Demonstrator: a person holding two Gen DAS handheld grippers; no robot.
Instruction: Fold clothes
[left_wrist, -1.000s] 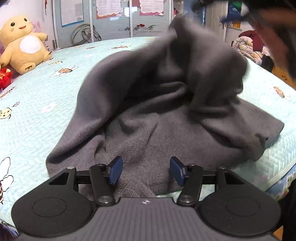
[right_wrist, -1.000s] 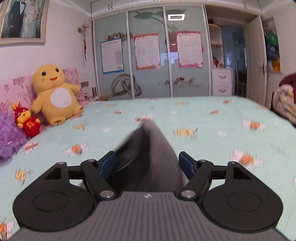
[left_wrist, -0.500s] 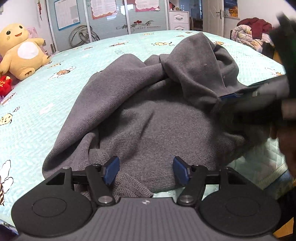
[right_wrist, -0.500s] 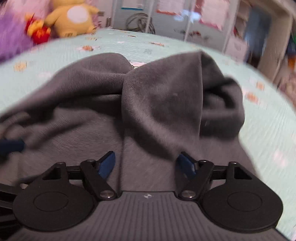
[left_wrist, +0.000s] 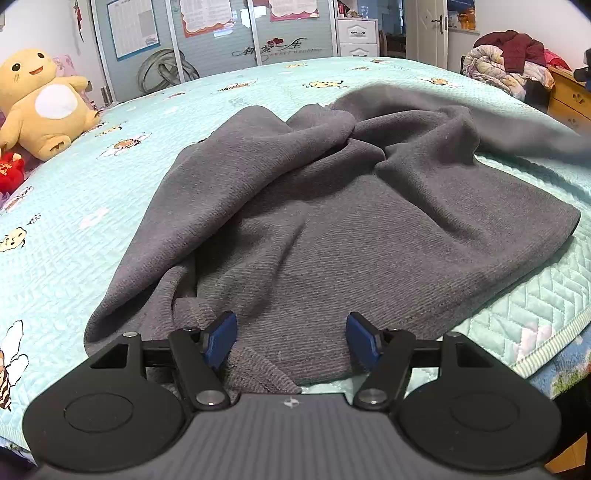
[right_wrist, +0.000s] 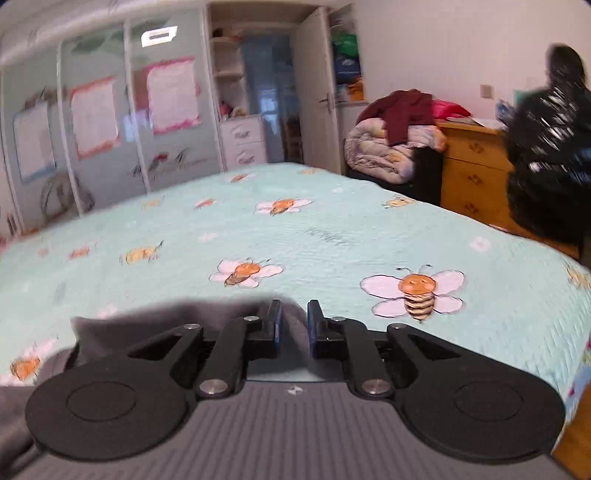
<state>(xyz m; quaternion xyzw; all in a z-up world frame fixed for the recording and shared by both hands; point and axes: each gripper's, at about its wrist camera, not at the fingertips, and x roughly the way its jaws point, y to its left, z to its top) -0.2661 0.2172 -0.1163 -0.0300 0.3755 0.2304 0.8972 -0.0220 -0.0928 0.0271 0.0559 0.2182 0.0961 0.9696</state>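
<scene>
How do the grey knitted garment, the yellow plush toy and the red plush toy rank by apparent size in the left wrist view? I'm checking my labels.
Largest to smallest, as they look:
1. grey knitted garment, though it lies nearest the camera
2. yellow plush toy
3. red plush toy, cut off by the picture's edge, so its full size is unsure

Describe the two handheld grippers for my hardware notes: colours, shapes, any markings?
The two look alike. The left gripper and the right gripper each have a grey ribbed body bearing a small white mark, two round black discs at the sides, black angular linkage arms with silver pivot pins, and flat blue pads on the fingers. No cables, hands or sleeves show.
</scene>
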